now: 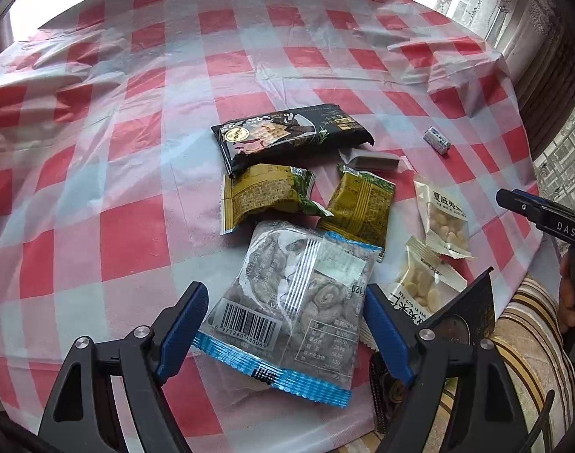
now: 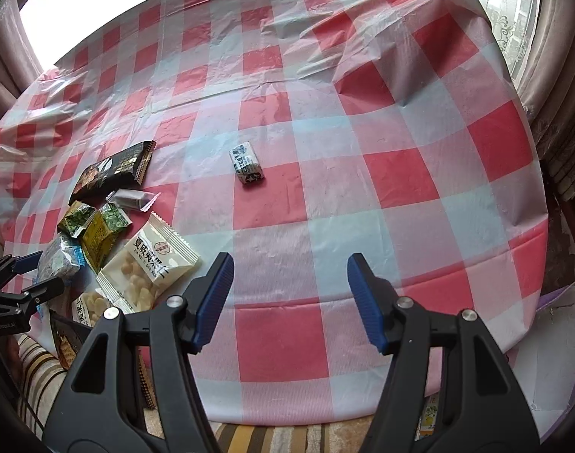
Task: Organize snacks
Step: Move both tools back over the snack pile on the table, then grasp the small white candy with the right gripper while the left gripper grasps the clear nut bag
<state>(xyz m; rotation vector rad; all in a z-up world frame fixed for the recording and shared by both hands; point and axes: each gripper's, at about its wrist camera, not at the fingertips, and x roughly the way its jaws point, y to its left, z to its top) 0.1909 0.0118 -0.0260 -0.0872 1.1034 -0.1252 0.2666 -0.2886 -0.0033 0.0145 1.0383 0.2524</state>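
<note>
Snacks (image 1: 287,226) lie heaped around the left gripper (image 1: 285,324), its released fingers straddling a clear packet (image 1: 287,302); the right gripper (image 2: 289,298), spread and empty, faces one stray candy (image 2: 247,168) well ahead. Sorting seems barely begun.

The left gripper (image 1: 285,332) fills the bottom of its own view, angled steeply downward, its blue-padded jaws spread wide and the pads pressing on nothing. The right gripper (image 2: 289,302) sits at the bottom centre of its view, likewise tilted down, jaws parted with only open space between them.
</note>
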